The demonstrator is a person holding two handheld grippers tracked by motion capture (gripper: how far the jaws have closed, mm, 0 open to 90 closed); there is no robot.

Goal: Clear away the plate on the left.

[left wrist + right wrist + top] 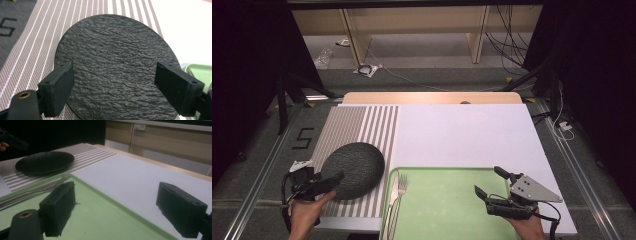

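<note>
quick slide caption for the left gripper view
Open left gripper poised over a black textured plate on a striped placemat.

White table top [462, 135] lies open; fork [399, 192] lines green tray [447, 210] left edge

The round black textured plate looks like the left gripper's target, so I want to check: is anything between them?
Nothing visible: the left gripper hangs open directly over the round black textured plate on the striped placemat.

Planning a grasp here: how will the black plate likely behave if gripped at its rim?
The plate looks stiff and probably heavy for its size, so a rim grip may let it droop. Its rough texture should resist slipping. Low and flat on the striped mat, it will hardly tip, though it may be brittle.
</note>
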